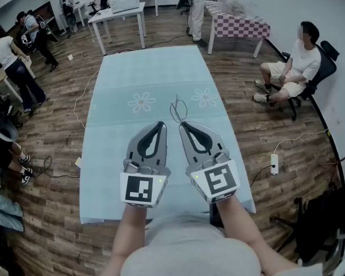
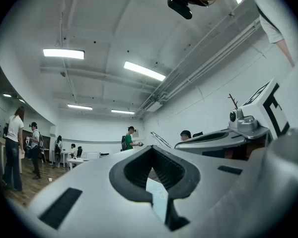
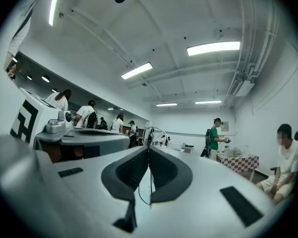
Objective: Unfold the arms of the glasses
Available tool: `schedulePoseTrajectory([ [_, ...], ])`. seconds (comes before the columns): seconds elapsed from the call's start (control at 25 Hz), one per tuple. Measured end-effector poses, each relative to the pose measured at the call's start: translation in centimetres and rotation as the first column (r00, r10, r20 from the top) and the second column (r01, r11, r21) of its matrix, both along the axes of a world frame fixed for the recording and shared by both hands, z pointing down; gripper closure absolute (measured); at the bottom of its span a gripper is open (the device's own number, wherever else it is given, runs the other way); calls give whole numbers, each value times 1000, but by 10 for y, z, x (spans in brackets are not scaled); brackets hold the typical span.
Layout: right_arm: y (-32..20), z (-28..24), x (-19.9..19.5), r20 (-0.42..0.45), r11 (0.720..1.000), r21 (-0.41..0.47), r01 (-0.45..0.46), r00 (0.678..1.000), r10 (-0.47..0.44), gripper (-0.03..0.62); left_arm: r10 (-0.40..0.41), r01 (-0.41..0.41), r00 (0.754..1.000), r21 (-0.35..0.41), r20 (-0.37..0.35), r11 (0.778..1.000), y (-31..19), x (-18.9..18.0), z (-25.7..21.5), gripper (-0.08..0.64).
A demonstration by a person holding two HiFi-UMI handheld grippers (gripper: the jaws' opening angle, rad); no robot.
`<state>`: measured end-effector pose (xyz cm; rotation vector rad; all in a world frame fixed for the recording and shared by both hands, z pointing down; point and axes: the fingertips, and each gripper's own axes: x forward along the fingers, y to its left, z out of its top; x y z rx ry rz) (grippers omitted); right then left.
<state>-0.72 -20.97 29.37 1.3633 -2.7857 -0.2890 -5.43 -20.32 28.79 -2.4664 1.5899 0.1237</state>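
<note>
Head view: glasses [image 1: 177,110] over table [image 1: 155,73] middle.

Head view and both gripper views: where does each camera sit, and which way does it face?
Head view: on the person's head, steeply down at the table; forearms, left gripper and right gripper show.
Left gripper view: on the left gripper, along its shut, empty jaws; right gripper at right.
Right gripper view: on the right gripper, along jaws shut on the glasses.
Shared: all three show the glasses.
</note>
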Motion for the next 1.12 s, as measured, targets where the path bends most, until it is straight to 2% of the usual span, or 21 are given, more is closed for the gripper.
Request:
schedulePoseTrajectory([
  [0.16, -2, 2, 5, 6, 1000, -10, -1, 1000, 1, 581, 2, -2, 1000, -7, -6, 1000, -1, 2, -2, 552],
  [0.44, 2, 4, 0, 26, 999, -22, 48, 999, -48, 581, 17, -17, 1000, -34, 0, 999, -3, 0, 5, 552],
  [0.72, 5, 6, -2, 20, 996, -51, 69, 997, -68, 581, 20, -20, 1000, -30, -4, 999, 0, -1, 4, 552],
  [0.96, 7, 9, -4, 32, 991, -91, 99, 995, -97, 581, 26, -26, 1000, -36, -9, 999, 4, -5, 7, 552],
  [1.12, 8, 13, 0, 71, 982, -145, 124, 991, -115, 581, 40, -40, 999, -22, -6, 999, 7, -2, 4, 552],
])
